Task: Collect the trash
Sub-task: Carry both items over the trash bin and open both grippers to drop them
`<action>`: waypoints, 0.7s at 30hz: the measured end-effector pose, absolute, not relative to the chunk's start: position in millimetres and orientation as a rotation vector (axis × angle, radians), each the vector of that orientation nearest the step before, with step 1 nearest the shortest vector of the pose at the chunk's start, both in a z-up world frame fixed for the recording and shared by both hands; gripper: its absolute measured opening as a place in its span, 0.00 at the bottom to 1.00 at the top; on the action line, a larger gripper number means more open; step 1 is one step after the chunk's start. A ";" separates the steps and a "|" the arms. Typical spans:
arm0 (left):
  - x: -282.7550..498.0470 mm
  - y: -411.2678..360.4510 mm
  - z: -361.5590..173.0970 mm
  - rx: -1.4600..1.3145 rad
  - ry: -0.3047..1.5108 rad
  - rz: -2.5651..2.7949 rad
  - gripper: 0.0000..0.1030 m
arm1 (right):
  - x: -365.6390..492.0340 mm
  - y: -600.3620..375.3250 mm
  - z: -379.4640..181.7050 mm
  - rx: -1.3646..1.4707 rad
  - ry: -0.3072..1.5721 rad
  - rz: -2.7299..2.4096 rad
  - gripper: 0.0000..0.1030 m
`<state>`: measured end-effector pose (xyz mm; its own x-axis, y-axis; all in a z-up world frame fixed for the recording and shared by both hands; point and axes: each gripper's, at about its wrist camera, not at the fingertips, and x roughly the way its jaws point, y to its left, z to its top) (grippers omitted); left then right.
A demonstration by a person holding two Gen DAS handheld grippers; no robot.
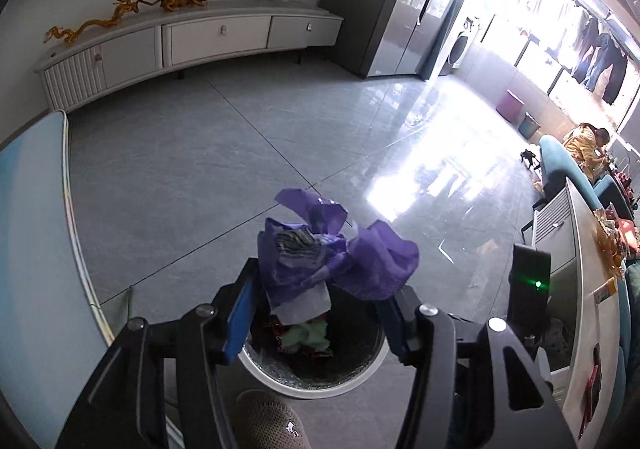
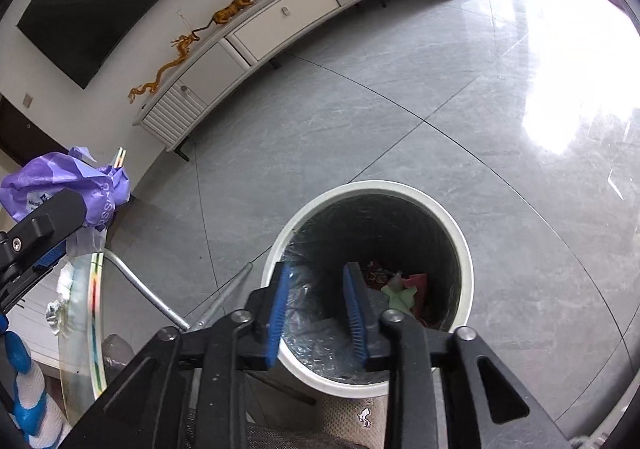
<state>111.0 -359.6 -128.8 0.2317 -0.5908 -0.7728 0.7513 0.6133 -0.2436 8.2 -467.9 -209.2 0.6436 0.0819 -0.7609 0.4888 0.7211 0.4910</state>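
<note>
My left gripper point(image 1: 320, 281) is shut on a crumpled purple plastic bag point(image 1: 340, 257) with white paper hanging from it, held above the round white trash bin point(image 1: 308, 389). The bin holds red and green wrappers point(image 1: 308, 337). In the right wrist view my right gripper point(image 2: 316, 293) is open and empty, its blue pads over the near rim of the bin point(image 2: 448, 217). Wrappers point(image 2: 400, 285) lie at the bin's bottom. The left gripper with the purple bag point(image 2: 68, 189) shows at the far left there.
A round glass table point(image 2: 84, 313) with crumpled white trash point(image 2: 60, 289) stands left of the bin. A white TV cabinet point(image 1: 200, 41) runs along the far wall. A white side table point(image 1: 584, 289) and blue sofa point(image 1: 568, 169) stand at the right. Grey tile floor point(image 2: 440, 89) spreads beyond.
</note>
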 end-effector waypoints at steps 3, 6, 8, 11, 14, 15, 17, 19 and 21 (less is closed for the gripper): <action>117.2 -369.7 -138.1 0.204 0.991 -0.930 0.58 | -3.5 -482.4 -218.5 0.781 0.852 -0.293 0.32; 117.1 -375.8 -143.3 0.210 1.006 -0.931 0.61 | -10.2 -489.2 -216.1 0.793 0.839 -0.329 0.40; 116.6 -379.5 -147.3 0.215 1.012 -0.930 0.63 | -15.7 -493.2 -211.5 0.778 0.827 -0.354 0.41; 114.3 -381.0 -150.6 0.208 1.023 -0.930 0.67 | -24.4 -499.2 -200.9 0.763 0.796 -0.382 0.48; 114.7 -381.5 -149.0 0.199 1.025 -0.929 0.67 | -27.9 -502.1 -189.8 0.744 0.772 -0.405 0.52; 114.6 -381.7 -148.1 0.198 1.025 -0.927 0.68 | -29.1 -502.2 -185.8 0.734 0.764 -0.415 0.55; 115.3 -379.6 -146.2 0.190 1.022 -0.923 0.68 | -32.0 -502.6 -177.0 0.719 0.742 -0.430 0.56; 115.6 -374.6 -140.7 0.183 1.009 -0.912 0.68 | -33.4 -501.8 -167.6 0.713 0.714 -0.436 0.59; 114.5 -369.8 -131.7 0.176 0.976 -0.897 0.68 | -35.0 -500.0 -156.3 0.703 0.679 -0.437 0.62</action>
